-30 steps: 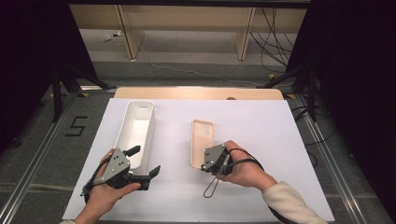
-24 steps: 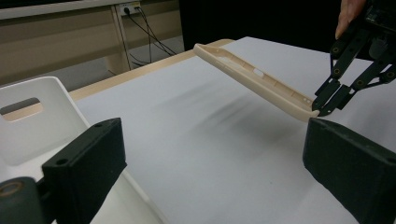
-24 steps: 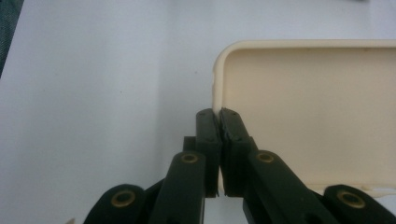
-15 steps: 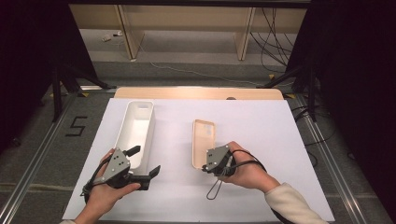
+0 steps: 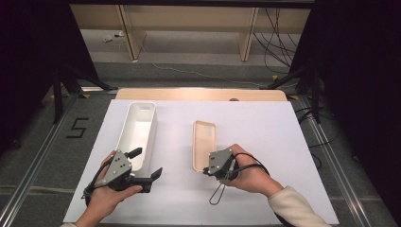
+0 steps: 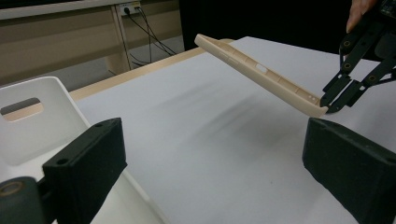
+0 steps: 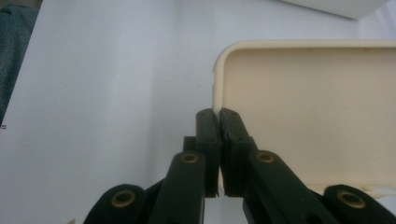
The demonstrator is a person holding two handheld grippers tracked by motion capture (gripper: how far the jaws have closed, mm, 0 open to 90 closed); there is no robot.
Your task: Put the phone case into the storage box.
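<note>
Right tool (image 5: 208,169) pinched shut on near end of the beige plastic phone case (image 5: 204,142), far end lifted off mid-desk; long white plastic bin (image 5: 137,132) lies leftward, beside open-wide left tool (image 5: 144,166).

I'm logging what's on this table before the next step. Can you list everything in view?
phone case: one, beige, mid-sheet; its near end is pinched and lifted off the sheet, the case tilted
bin: one, white, long and open-topped with a handle slot in its end wall, left part of the sheet
sheet: one, white, covering the table
table: one, pale wood, edge showing beyond the sheet
floor mark "5": one, black, on the floor left of the table
cables: several, dark, on the floor beyond the table
left gripper: one, black, jaws wide open, beside the bin's near end
right gripper: one, black, shut on the phone case's near edge
</note>
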